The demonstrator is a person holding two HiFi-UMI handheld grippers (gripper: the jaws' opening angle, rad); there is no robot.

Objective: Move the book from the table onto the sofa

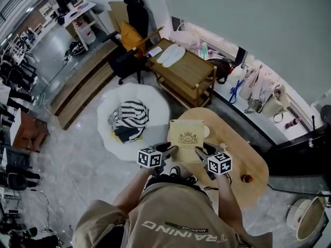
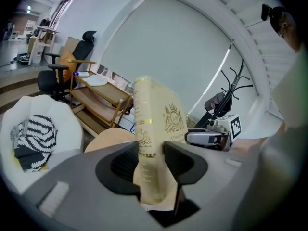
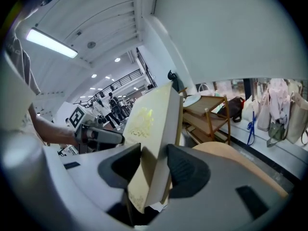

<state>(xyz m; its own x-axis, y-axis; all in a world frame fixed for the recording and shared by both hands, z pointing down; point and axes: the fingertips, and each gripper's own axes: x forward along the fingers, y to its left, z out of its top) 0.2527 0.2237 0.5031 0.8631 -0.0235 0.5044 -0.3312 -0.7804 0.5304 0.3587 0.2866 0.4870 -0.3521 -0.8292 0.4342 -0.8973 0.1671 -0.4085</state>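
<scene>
Book (image 1: pixel 187 134) is cream with a gold crest and sits over the near end of the oval wooden table (image 1: pixel 243 154), pinched from both sides. Its near edge is covered by the two tools in the head view, and its bottom edge drops out of sight behind the jaws in both gripper views, so I cannot tell whether it touches the tabletop. Left gripper (image 2: pixel 151 162) has its jaws closed against the spine end, with the book standing nearly upright between them. Right gripper (image 3: pixel 154 170) is clamped on the page-edge side, and here the book leans left (cover toward the other tool). The person's torso cuts off the table's near rim. A small reddish thing (image 1: pixel 247 178) on the table is too small to identify. The sofa (image 1: pixel 155 105), a white rounded seat left of the table and well apart from the book, holds a black-and-white striped cloth (image 1: pixel 129 115) over a dark item. A bit of yellow shows at its edge. The wooden cart (image 1: pixel 191 71) beyond carries pale flat shapes on top, kind unclear.
</scene>
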